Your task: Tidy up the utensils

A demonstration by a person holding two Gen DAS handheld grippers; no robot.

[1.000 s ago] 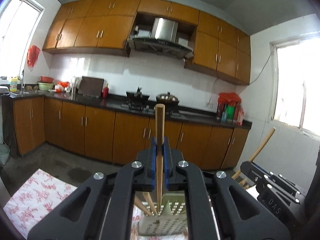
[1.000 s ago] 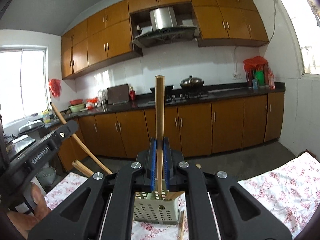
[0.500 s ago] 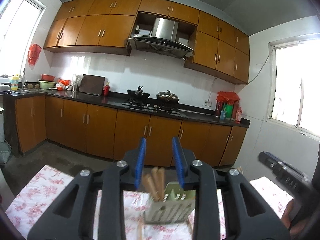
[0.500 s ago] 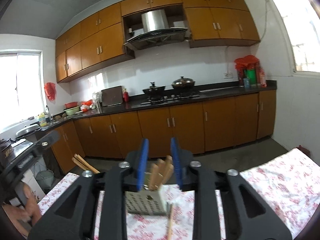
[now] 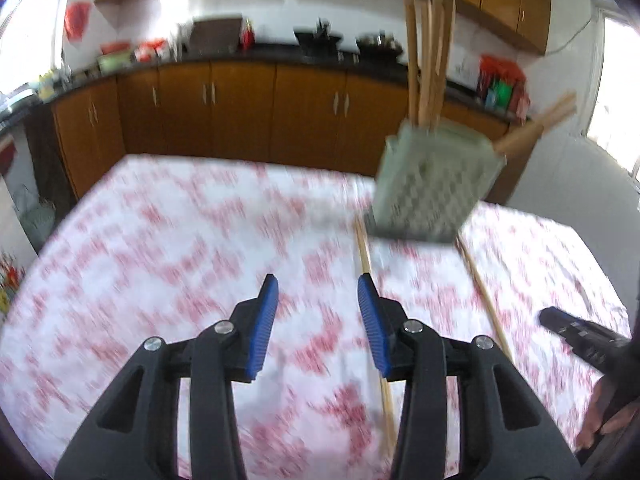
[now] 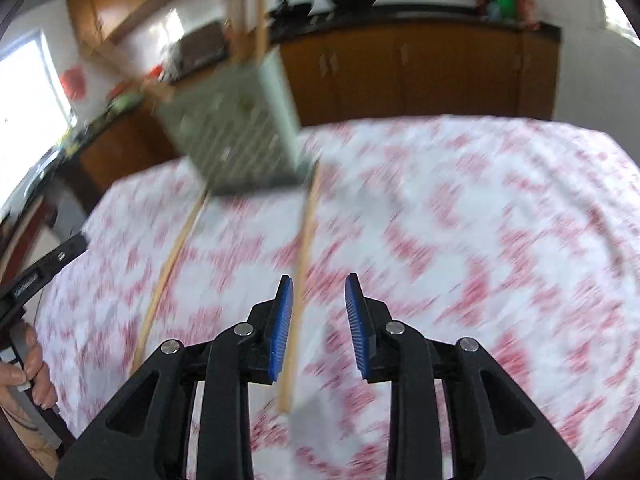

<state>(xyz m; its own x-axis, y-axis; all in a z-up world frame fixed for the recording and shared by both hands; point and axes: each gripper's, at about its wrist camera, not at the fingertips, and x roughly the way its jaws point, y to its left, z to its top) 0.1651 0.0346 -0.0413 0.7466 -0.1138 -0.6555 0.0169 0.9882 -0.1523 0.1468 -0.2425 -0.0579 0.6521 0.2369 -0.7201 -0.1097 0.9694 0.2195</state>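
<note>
A pale green perforated utensil holder (image 5: pixel 434 184) stands on the floral tablecloth (image 5: pixel 180 248) with several wooden chopsticks (image 5: pixel 428 52) upright in it. It also shows in the right wrist view (image 6: pixel 236 128). Two loose chopsticks lie on the cloth: one (image 5: pixel 374 308) by my left gripper's right finger, one (image 5: pixel 482 292) further right. In the right wrist view they lie at left (image 6: pixel 168 276) and beside my left finger (image 6: pixel 302 276). My left gripper (image 5: pixel 318 292) is open and empty. My right gripper (image 6: pixel 319 286) is open and empty. Both views are motion-blurred.
Brown kitchen cabinets (image 5: pixel 240 112) and a dark counter run behind the table. The other gripper's black body shows at the right edge (image 5: pixel 580 336) and at the left edge in the right wrist view (image 6: pixel 40 276).
Both grippers opened and let their chopsticks drop into the holder. Both have since tilted down toward the tablecloth and the loose chopsticks.
</note>
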